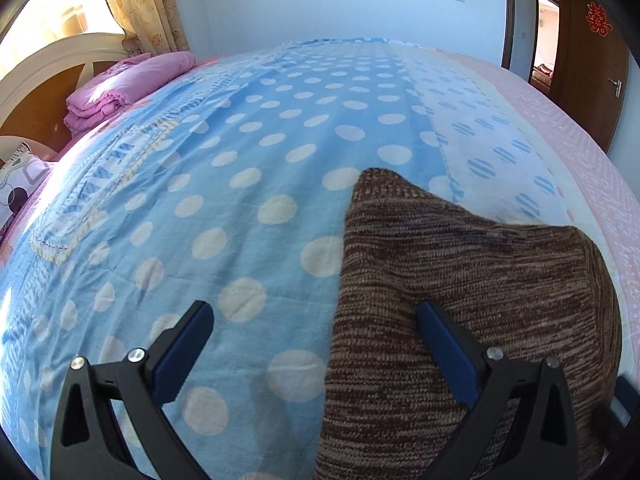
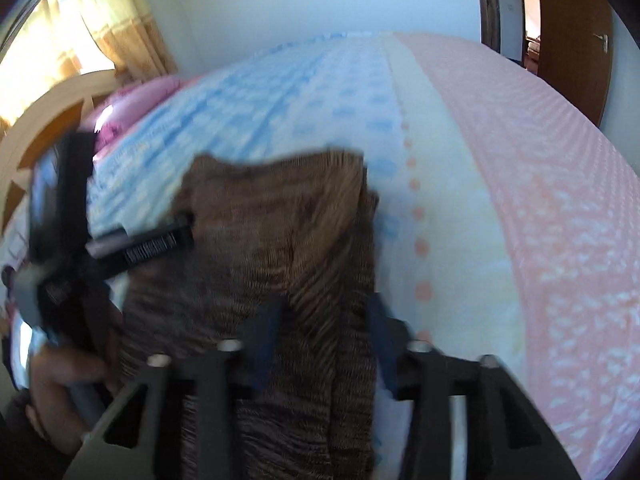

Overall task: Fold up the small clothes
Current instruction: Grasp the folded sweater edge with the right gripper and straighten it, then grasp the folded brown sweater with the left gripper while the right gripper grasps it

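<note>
A brown knit garment lies flat on the blue dotted blanket, at the right of the left wrist view. My left gripper stands wide open just above it. Its right finger hovers over the cloth's near left edge, its left finger over the blanket, and nothing is between them. In the blurred right wrist view, a raised fold of the brown garment runs between the narrow jaws of my right gripper and fills the gap. One of the left gripper's fingers shows at the garment's left edge, held by a hand.
The bed carries a pink sheet along its right side. A folded pink quilt and a patterned pillow lie by the white headboard at far left. A brown door stands open at far right.
</note>
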Motion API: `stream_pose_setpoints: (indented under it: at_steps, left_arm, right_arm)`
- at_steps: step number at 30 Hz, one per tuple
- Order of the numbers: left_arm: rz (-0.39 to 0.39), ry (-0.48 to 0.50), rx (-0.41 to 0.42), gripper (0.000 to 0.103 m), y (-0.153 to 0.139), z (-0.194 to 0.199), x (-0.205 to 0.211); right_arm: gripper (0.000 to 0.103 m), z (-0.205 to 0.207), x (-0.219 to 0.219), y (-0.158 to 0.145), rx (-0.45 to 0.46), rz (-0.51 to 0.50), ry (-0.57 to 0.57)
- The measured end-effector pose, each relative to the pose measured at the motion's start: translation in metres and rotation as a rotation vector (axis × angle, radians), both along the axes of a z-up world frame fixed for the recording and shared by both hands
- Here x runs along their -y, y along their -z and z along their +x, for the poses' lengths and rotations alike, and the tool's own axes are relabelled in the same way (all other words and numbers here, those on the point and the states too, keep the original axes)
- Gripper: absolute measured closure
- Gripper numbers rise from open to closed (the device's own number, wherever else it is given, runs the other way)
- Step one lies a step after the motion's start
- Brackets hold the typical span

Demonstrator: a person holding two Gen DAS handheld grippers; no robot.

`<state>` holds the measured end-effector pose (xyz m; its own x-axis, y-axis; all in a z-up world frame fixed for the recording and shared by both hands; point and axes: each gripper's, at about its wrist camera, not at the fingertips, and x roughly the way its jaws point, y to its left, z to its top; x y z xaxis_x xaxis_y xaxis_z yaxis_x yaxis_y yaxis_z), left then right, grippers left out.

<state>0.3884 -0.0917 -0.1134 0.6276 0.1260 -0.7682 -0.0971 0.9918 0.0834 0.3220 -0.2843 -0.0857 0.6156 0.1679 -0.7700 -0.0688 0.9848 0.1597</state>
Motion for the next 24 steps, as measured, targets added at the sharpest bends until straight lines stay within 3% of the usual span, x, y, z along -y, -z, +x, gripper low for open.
stream_pose_setpoints:
  at_steps: [1, 4, 5, 8, 9, 10, 13, 16, 20, 22, 24]
  left_arm:
    - [-0.004, 0.001, -0.001, 0.000, 0.000, 0.000, 0.000]
    - [-0.067, 0.011, -0.018, 0.000, 0.003, 0.003, -0.007]
    - [-0.110, 0.018, -0.029, 0.000, 0.005, 0.005, -0.012]
    - [-0.332, 0.055, -0.082, 0.000, 0.016, 0.013, -0.036]
    - [-0.384, 0.087, -0.075, 0.000, 0.015, 0.013, -0.045]
    - [-0.385, 0.127, -0.075, 0.000, 0.013, 0.012, -0.045]
    - [-0.373, 0.201, -0.076, 0.000, 0.005, 0.004, -0.051]
    - [-0.393, 0.182, -0.035, 0.000, -0.006, -0.012, -0.066]
    - [-0.518, 0.228, 0.001, 0.000, -0.013, -0.028, -0.072]
    - [-0.559, 0.259, -0.003, 0.000, -0.011, -0.026, -0.063]
    - [-0.563, 0.292, -0.049, 0.000, 0.001, -0.017, -0.046]
  right_arm:
    - [0.086, -0.002, 0.001, -0.001, 0.011, -0.012, 0.011]
    - [0.090, -0.007, 0.021, 0.007, 0.001, 0.090, 0.082]
    - [0.090, -0.011, 0.027, 0.010, 0.012, 0.123, 0.088]
    - [0.089, -0.016, 0.031, 0.013, 0.039, 0.149, 0.095]
    - [0.081, -0.017, 0.032, 0.014, 0.042, 0.148, 0.105]
    - [0.067, -0.018, 0.036, 0.016, 0.037, 0.150, 0.130]
    - [0.061, -0.026, 0.051, 0.017, 0.037, 0.259, 0.145]
    - [0.056, -0.044, 0.059, 0.011, 0.038, 0.309, 0.158]
    - [0.054, -0.057, 0.072, -0.003, 0.076, 0.349, 0.174]
    - [0.039, -0.051, 0.079, -0.010, 0.087, 0.364, 0.170]
    - [0.033, -0.036, 0.084, -0.015, 0.089, 0.362, 0.156]
